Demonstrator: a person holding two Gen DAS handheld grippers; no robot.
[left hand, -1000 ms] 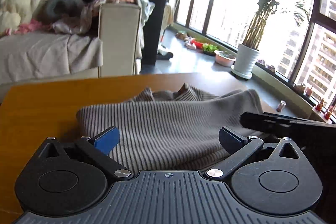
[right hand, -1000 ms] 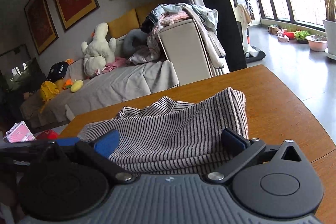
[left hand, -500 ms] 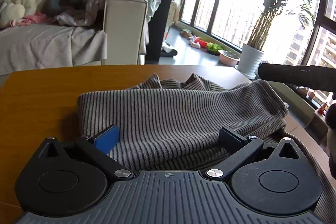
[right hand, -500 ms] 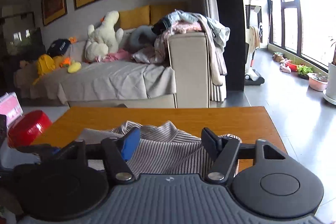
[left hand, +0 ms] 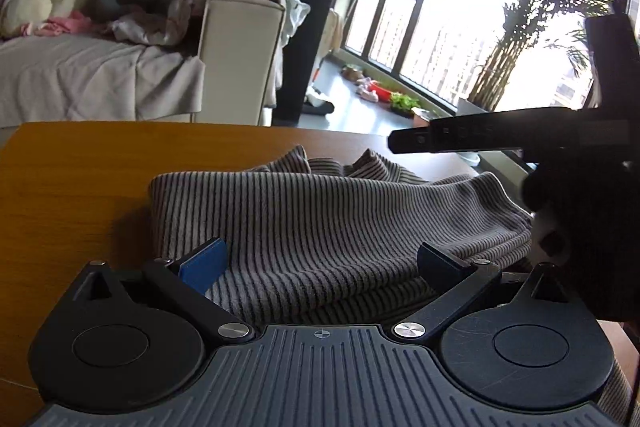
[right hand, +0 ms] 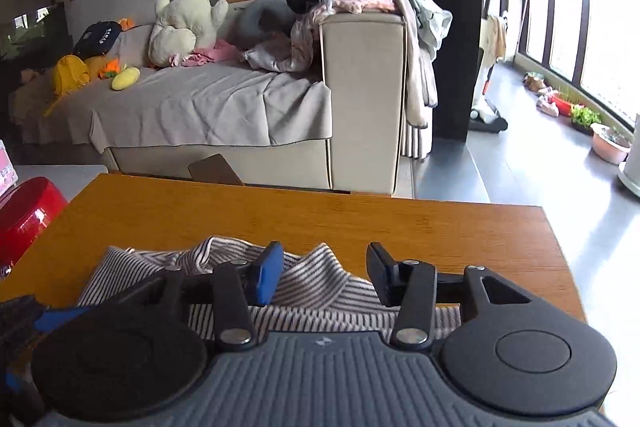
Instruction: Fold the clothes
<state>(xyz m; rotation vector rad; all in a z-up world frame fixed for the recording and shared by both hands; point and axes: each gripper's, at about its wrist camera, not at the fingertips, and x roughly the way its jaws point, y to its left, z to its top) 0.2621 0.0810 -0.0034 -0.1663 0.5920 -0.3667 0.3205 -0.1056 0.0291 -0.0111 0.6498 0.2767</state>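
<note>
Striped sweater lies doubled on the wooden table, toward its window-side edge, long axis left to right, collar at the far edge. Right gripper has lifted clear, half open, empty: fold laid. Left gripper wide open, empty
</note>
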